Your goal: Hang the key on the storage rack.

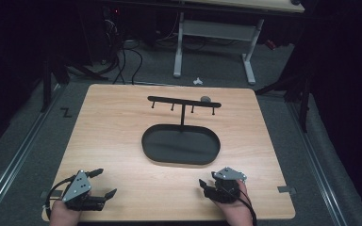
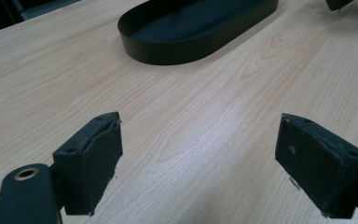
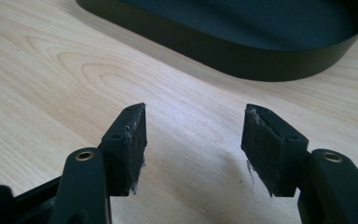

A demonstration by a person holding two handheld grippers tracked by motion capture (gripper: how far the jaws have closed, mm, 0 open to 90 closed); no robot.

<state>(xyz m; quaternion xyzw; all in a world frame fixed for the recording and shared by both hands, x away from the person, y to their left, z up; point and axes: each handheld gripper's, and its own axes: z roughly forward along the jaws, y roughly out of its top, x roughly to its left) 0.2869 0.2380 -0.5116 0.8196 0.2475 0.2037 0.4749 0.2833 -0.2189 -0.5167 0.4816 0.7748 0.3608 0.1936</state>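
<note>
High view: wooden table, black oval tray at centre beneath a hook stand. Near the front edge, left gripper spread wide, right gripper parted, both empty, tray well ahead of either.

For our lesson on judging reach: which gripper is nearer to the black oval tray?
Right. The right gripper sits just below the black oval tray, near its right end; the left gripper lies farther off, toward the table's lower-left corner.

Bright, even light on the table; surroundings dark, close views soft.
</note>
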